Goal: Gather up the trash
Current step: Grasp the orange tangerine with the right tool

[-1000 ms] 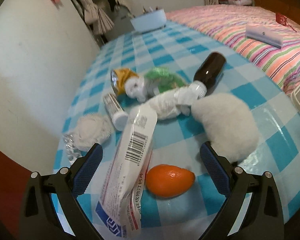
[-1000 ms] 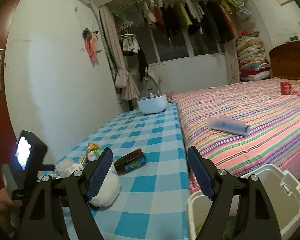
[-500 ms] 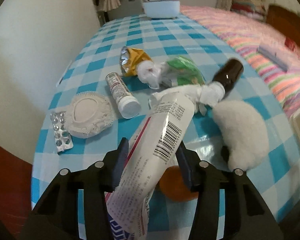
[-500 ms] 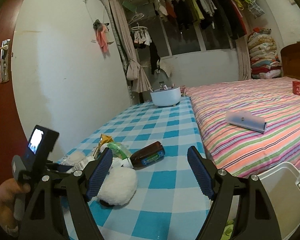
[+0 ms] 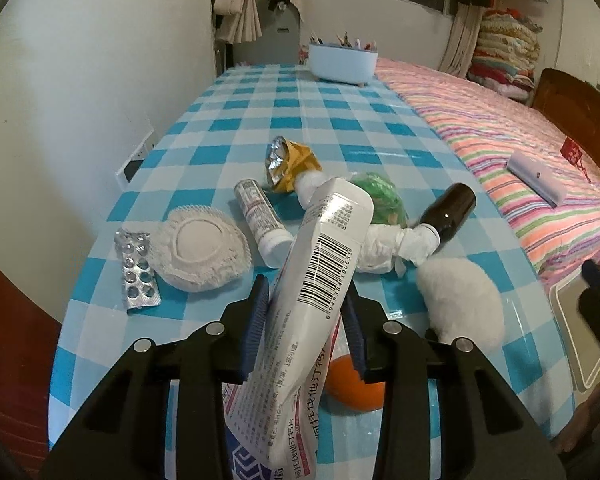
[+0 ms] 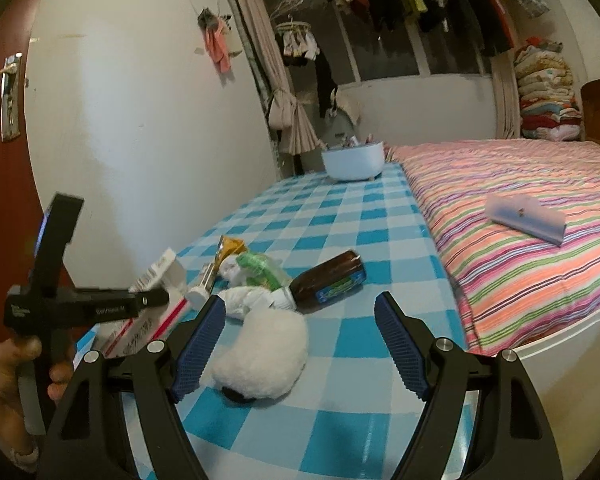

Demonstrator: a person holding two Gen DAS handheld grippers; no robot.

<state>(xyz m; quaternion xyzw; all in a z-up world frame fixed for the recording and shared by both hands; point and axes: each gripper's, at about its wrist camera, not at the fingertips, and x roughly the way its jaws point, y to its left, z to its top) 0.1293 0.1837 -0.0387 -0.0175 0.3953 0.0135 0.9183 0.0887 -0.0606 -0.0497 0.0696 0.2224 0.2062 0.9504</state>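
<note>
Left hand-held gripper (image 5: 305,326) has just been closing and now clamps the crumpled white barcoded medicine box (image 5: 316,280), tilted up off the blue-checked counter (image 5: 340,128). Right hand-held gripper (image 6: 300,344) gapes, empty. I'd keep squeezing firmly and swing it toward the white plastic bin (image 6: 572,360) right of there.

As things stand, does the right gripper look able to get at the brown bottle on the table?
Probably yes. The right gripper is open and empty, and the brown bottle lies ahead between its fingers' lines. Only the white fluffy thing sits nearer, off to the left, leaving the approach mostly free.
</note>
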